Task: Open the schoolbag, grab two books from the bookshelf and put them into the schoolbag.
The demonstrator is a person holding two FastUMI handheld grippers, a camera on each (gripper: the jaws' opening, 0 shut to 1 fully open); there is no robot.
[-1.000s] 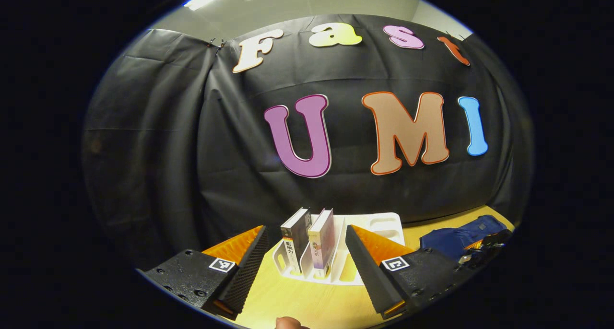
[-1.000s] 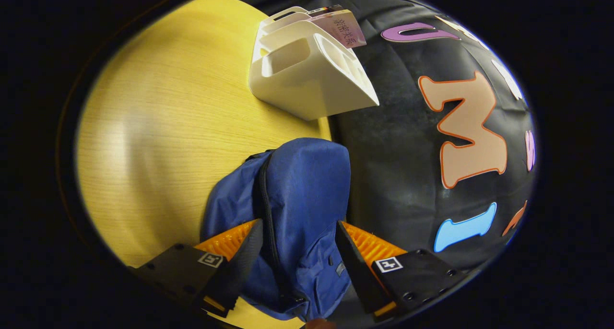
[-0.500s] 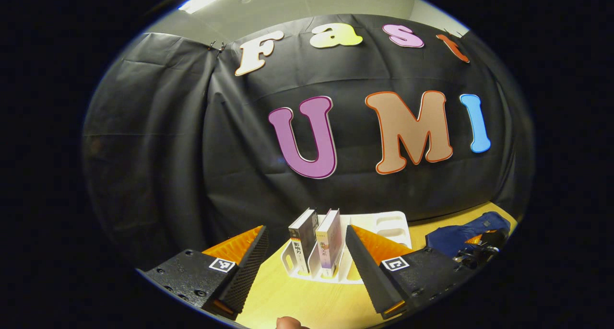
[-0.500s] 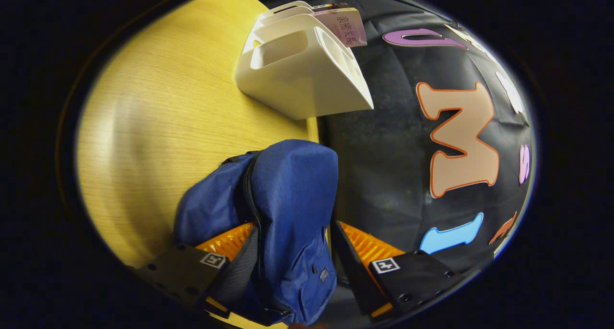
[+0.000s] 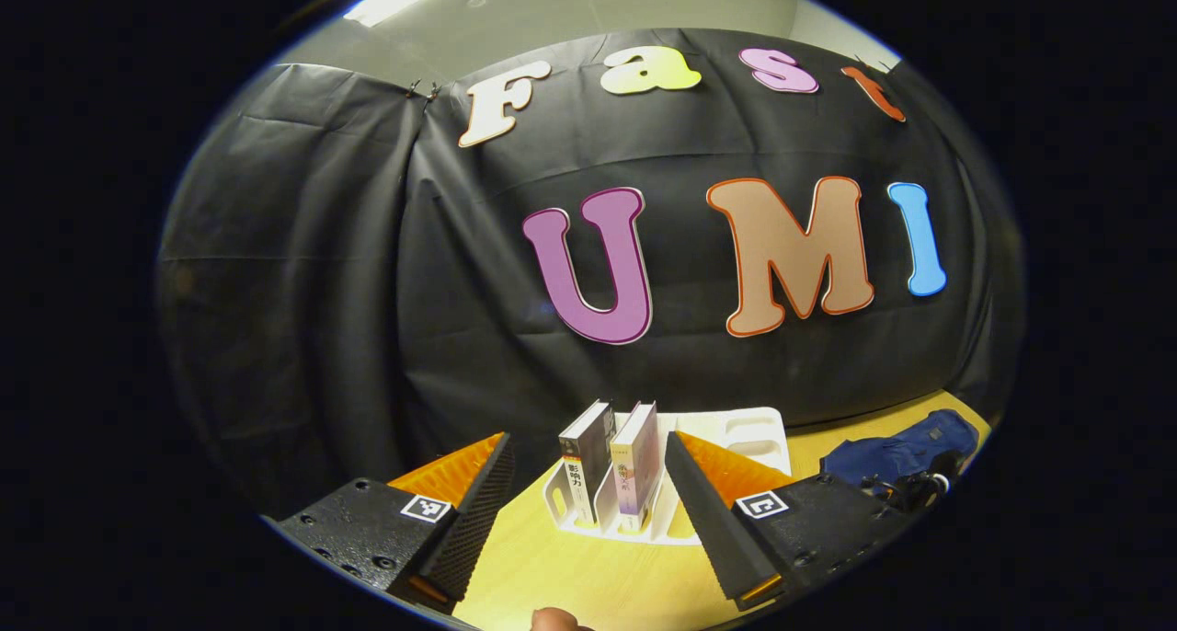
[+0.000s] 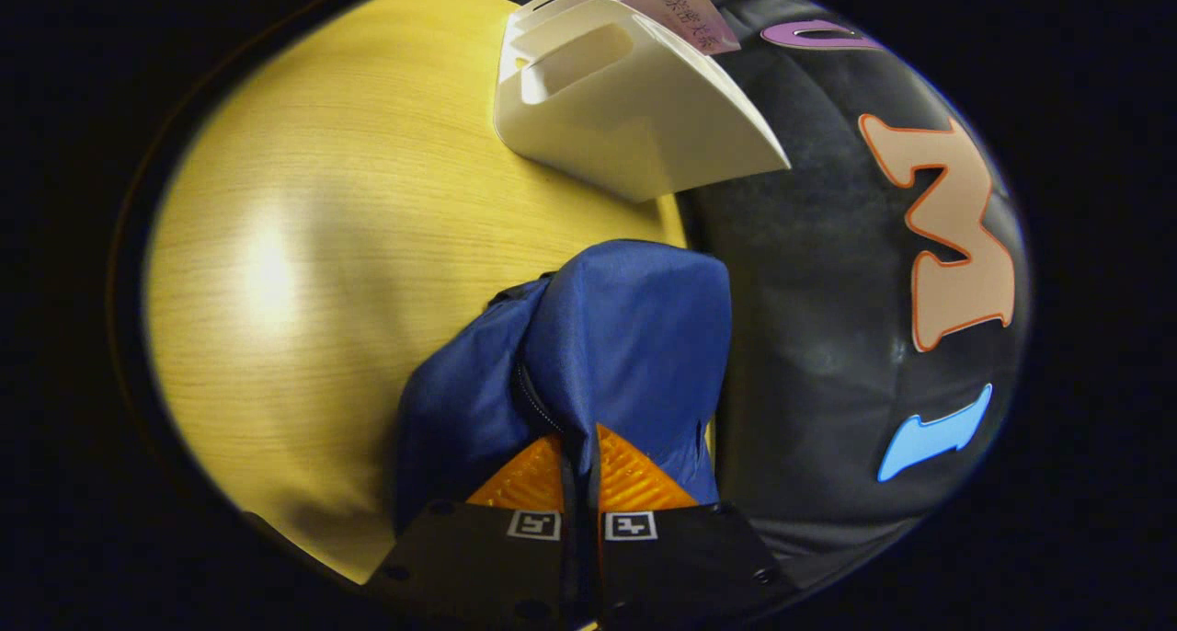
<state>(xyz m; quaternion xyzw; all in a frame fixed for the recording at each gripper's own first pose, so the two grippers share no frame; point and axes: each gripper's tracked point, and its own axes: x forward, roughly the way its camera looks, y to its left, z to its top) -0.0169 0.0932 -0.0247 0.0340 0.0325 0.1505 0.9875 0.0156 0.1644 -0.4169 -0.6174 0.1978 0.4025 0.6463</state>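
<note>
A blue schoolbag (image 6: 634,327) lies on the wooden table (image 6: 322,245) against the booth's cloth wall. My right gripper (image 6: 579,447) is shut on the bag's fabric, where the dark zipper line (image 6: 533,401) runs in between the fingers. A white bookshelf (image 5: 736,429) holds two upright books, a dark one (image 5: 581,456) and a pale one (image 5: 634,456). My left gripper (image 5: 586,442) hangs open in front of them, short of the shelf. In the left gripper view the schoolbag (image 5: 897,447) lies far right with the right gripper (image 5: 915,491) on it.
The bookshelf (image 6: 625,107) stands just beyond the bag, with a pale book (image 6: 685,10) sticking out of it. The black cloth wall runs right behind the shelf and bag. Bare tabletop (image 5: 588,576) lies between my left gripper and the shelf.
My right gripper went from open around the bag's top to shut on it at the zipper. The left gripper drifted slightly and stayed open.
</note>
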